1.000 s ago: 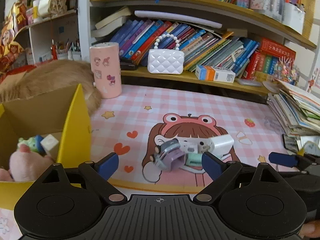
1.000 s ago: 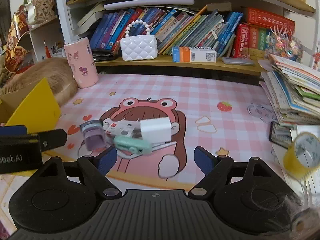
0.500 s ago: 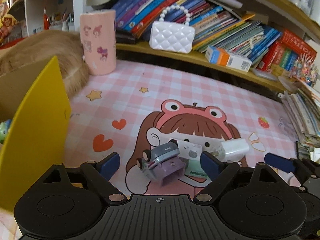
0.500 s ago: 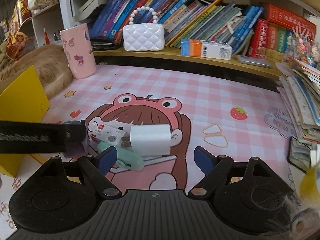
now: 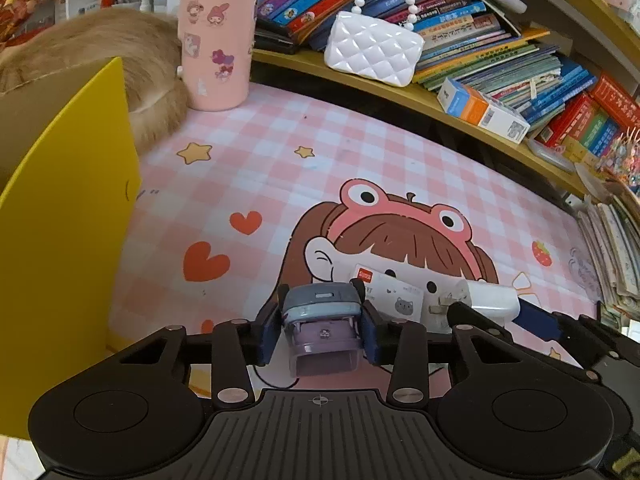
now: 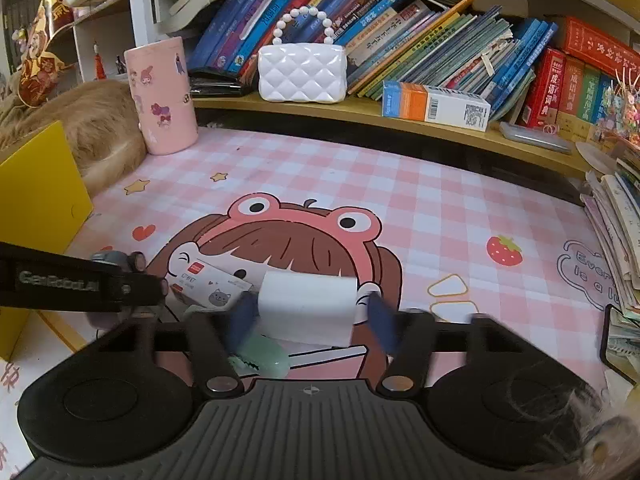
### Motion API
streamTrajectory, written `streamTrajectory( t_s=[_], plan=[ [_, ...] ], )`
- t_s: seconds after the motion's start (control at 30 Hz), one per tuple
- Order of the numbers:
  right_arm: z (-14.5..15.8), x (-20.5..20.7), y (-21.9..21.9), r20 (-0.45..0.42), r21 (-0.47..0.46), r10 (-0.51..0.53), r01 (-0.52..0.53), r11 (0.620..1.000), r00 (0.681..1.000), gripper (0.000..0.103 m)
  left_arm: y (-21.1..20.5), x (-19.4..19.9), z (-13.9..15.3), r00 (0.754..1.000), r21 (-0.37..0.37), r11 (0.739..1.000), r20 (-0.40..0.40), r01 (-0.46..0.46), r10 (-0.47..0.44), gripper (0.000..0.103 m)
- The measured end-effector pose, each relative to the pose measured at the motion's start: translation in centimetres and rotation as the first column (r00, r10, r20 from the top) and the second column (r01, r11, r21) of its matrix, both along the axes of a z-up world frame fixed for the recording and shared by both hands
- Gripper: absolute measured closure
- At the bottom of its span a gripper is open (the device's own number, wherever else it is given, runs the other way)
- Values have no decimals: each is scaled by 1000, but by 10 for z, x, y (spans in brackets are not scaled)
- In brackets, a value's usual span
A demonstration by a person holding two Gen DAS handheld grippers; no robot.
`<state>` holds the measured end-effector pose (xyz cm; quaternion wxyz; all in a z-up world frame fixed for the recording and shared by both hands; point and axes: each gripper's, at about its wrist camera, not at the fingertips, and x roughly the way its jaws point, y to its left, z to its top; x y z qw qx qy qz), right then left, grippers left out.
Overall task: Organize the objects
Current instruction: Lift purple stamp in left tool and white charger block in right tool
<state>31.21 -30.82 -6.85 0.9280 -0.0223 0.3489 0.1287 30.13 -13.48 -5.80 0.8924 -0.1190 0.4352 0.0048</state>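
Pink checked desk mat (image 5: 360,152), near edge: left gripper (image 5: 319,326) just closing, pads against purple stamper (image 5: 322,330). Yellow box (image 5: 68,248) directly left, nearest this hand. Right gripper (image 6: 312,320) closing around white charger (image 6: 308,304), contact unclear.

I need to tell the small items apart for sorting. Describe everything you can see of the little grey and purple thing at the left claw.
The small stapler has a blue-grey rounded top over a pale purple, glossy plastic body whose open end faces the camera. It sits low on the pink checked mat, right of the yellow box. The left claw has just been closing, and its blue pads press against both its sides. A white card packet lies just behind it; contact is unclear.
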Motion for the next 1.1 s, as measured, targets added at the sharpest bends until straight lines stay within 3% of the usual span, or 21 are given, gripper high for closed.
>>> streamTrajectory(
  t_s=[0.57, 1.1],
  plan=[
    [42, -57, -7, 56, 48, -12, 10, 999, 998, 55, 1, -74, 50, 988, -6, 997, 135, 71, -69, 63],
    [53, -139, 14, 1, 29, -11, 11, 1000, 1000, 55, 34, -144, 53, 985, -27, 991, 125, 128, -123, 63]
  ],
)
